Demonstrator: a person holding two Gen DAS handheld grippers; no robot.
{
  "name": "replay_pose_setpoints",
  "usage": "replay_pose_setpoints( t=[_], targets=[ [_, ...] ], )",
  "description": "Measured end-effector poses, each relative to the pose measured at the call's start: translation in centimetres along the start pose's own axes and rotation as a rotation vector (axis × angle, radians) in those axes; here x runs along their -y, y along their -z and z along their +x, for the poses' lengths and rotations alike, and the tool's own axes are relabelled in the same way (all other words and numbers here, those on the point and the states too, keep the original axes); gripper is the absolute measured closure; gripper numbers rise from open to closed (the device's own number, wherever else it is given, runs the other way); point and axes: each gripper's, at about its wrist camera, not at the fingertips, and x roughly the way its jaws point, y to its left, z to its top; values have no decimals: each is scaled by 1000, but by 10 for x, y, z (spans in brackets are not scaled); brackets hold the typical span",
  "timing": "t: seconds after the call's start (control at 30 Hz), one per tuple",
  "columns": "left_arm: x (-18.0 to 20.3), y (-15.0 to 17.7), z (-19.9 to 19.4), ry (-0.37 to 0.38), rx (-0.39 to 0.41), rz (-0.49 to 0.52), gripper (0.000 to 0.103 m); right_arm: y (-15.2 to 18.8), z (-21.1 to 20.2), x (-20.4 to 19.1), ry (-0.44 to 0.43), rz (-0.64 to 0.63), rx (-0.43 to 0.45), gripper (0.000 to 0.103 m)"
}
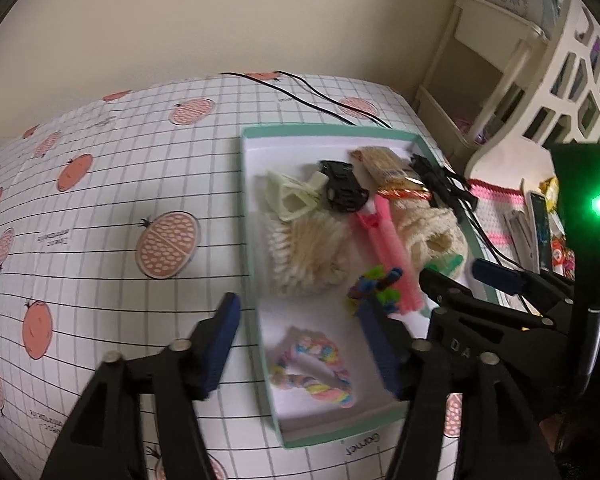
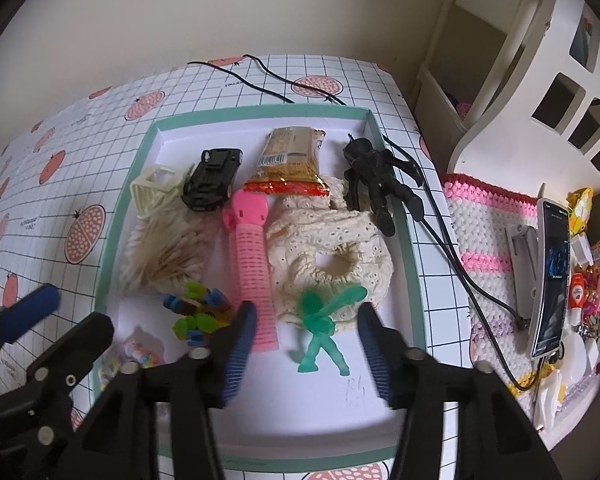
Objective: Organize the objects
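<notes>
A teal-rimmed white tray (image 2: pixel 412 248) lies on the checked tablecloth and holds small objects. Among them are a green plastic figure (image 2: pixel 322 330), a pink hair roller (image 2: pixel 252 252), a cream lace scrunchie (image 2: pixel 336 240), a black toy car (image 2: pixel 214 178), a snack packet (image 2: pixel 290 160), a black figure (image 2: pixel 374 178), cotton swabs (image 2: pixel 164 256), a colourful block toy (image 2: pixel 198 312) and a pastel bracelet (image 1: pixel 314 368). My right gripper (image 2: pixel 306 350) is open, its fingers either side of the green figure. My left gripper (image 1: pixel 300 344) is open above the tray's left rim (image 1: pixel 252 320), over the bracelet.
Black cables (image 2: pixel 452 248) run along the tray's right side and across the table's back. A crocheted mat (image 2: pixel 488 236) to the right carries a phone (image 2: pixel 552 272) and small clutter. A white shelf unit (image 2: pixel 540 80) stands at the back right against the wall.
</notes>
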Motion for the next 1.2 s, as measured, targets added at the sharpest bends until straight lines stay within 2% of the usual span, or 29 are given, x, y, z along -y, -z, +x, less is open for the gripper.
replay_pose_setpoints(
  t=[0.1, 0.17, 0.37, 0.47, 0.5, 0.67, 0.77, 0.93, 1.2],
  targets=[
    [-9, -1, -2, -25, 12, -7, 36, 0, 0, -2, -9, 4, 6, 33],
    [-15, -2, -2, -41, 17, -15, 25, -1, 0, -4, -13, 1, 9, 30],
    [-36, -1, -2, -67, 19, -54, 23, -2, 0, -10, -20, -1, 24, 14],
    [-47, 0, -2, -75, 14, -80, 14, -2, -1, -13, -30, -7, 35, 2],
    [-51, 0, -2, -77, 14, -89, 14, -2, -1, -14, -33, -11, 38, 0],
    [-67, 2, -3, -91, 19, -117, 11, -2, -2, -19, -32, -21, 45, 0],
    [-76, 4, -6, -132, 39, -129, 6, -2, -3, -21, -32, -22, 52, 0],
    [-93, 5, -13, -174, 69, -145, 6, -1, -8, -29, -36, -40, 73, 0],
    [-117, 11, -27, -126, 119, -200, 5, 1, -20, -41, -50, -49, 105, 0]
  ],
)
